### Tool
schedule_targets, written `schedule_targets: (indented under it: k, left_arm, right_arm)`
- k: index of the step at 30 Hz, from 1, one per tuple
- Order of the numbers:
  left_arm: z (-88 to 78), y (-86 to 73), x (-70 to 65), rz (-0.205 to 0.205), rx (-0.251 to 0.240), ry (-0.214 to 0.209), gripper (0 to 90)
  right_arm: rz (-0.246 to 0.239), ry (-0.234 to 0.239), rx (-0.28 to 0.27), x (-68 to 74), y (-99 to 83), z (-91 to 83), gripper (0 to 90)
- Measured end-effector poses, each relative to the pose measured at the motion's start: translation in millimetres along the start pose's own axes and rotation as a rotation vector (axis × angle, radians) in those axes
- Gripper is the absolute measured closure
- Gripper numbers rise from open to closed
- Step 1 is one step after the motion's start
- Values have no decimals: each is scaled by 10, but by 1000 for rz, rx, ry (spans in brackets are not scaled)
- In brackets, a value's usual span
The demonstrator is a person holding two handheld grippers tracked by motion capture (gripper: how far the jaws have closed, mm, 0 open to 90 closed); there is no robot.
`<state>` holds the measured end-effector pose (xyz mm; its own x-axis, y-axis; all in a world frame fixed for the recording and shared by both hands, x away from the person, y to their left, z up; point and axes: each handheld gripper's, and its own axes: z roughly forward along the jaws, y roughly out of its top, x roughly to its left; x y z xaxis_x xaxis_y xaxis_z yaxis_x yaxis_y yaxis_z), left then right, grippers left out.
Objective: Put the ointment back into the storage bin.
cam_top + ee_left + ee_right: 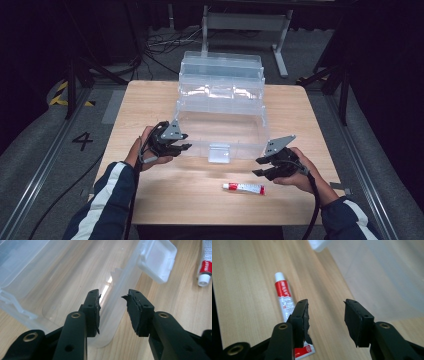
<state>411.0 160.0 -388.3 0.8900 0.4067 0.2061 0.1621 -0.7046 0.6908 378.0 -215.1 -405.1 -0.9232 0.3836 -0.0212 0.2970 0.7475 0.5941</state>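
A clear plastic storage box [220,131] stands open in the middle of the wooden table, its lid tilted back and its white latch [219,152] at the front. My left gripper [187,147] is at the box's front left corner. In the left gripper view its jaws [113,300] stand apart on either side of the box's front wall [110,312], without pressing it. A red and white tube [244,188] lies on the table in front of the box. My right gripper [258,167] hovers just right of the tube, open and empty; the tube [284,295] lies beside its left jaw.
The table [150,100] has bare wood to the left and right of the box and along its near edge. Beyond the far edge are a metal frame, cables on the floor and dark stands. The person's sleeves come in from the bottom corners.
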Motion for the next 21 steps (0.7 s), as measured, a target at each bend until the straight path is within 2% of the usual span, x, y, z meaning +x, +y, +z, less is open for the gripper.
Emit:
schedule_targets:
  k: [5, 6, 10, 15, 21]
  left_arm:
    - [-141, -76, -13, -8, -11, 28, 598]
    - [-162, -84, -13, -8, -11, 37, 594]
    - [-247, -169, -18, -21, -6, 44, 593]
    - [-282, -278, -24, -36, 16, 53, 584]
    - [-281, -415, -39, -52, 63, 49, 573]
  right_arm:
    - [-12, 28, 35, 74, 22, 129, 562]
    - [-28, 38, 50, 87, 26, 163, 561]
    - [-44, 68, 79, 148, 49, 243, 556]
    - [-84, 93, 119, 219, 73, 336, 548]
    - [-101, 114, 154, 278, 84, 424, 544]
